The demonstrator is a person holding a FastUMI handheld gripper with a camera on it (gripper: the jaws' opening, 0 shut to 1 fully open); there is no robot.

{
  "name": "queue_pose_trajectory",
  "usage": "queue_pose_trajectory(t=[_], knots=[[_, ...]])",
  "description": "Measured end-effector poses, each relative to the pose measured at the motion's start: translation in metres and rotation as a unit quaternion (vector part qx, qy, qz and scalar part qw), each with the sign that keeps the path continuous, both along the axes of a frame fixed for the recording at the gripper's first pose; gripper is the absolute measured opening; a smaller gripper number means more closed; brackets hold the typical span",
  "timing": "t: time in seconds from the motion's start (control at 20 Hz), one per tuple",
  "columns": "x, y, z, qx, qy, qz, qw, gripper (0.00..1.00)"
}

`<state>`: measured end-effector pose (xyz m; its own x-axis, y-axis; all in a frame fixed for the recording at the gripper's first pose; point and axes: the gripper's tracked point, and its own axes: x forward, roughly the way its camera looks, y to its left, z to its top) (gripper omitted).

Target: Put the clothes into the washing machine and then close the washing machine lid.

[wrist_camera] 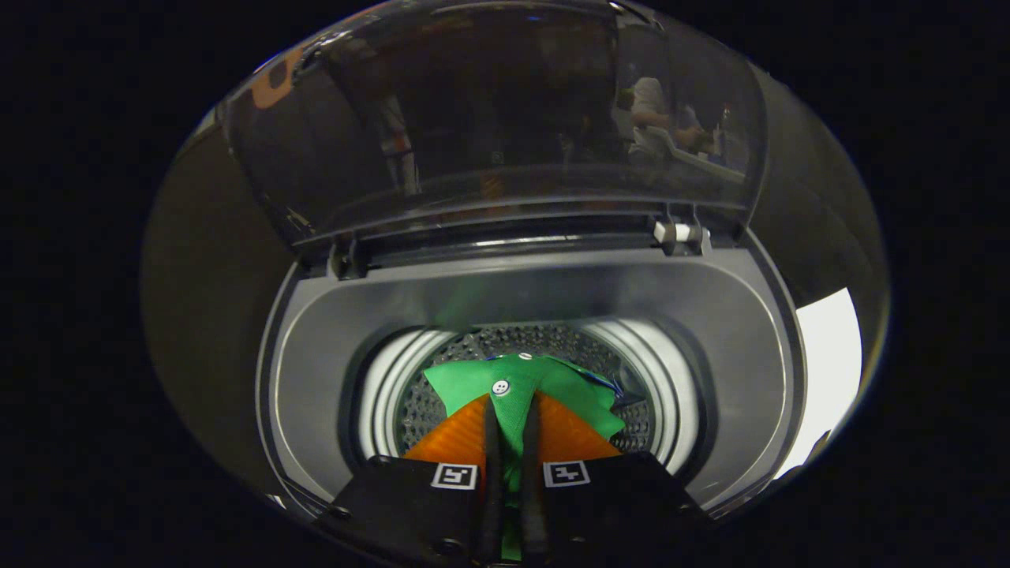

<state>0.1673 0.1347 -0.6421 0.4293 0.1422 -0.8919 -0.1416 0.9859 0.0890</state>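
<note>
At the bottom centre of the frame the gripper [511,422] is pointing forward and down over the mouth of the washing machine [544,315], its two fingers [491,442] lying almost parallel with only a narrow gap between them. They are pinching a fold of the green garment [513,386], which is running through that gap from the gripper body up past the fingertips, so the jaws are nearly closed and gripping the cloth on both sides. Two small square markers are sitting on the gripper body, one on each side of the fingers. Just beyond the fingertips the garment is spreading out in a fan, with a white button [500,386] showing slightly left of centre and a second, smaller button at its far edge. The cloth is hanging over the perforated drum [426,410], which is showing around and behind it in the lower middle of the frame, ringed by the pale inner collar and then the grey top opening of the machine. Farther up, across the upper half of the frame, the transparent lid [489,118] is standing raised on its hinges at the back of the opening, catching dim reflections. At the right edge a bright white patch is showing beyond the machine's dark body.
</note>
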Motion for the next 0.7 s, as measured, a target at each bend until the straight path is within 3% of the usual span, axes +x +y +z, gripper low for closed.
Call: queue_pose_trajectory(t=[0.2,0.4,0.7], knots=[[-0.008,-0.006,-0.011,-0.008,0.019,-0.005,1.0,0.22],[-0.008,-0.017,-0.003,-0.025,0.002,0.009,1.0,1.0],[-0.014,-0.014,0.01,-0.016,-0.013,0.008,1.0,1.0]])
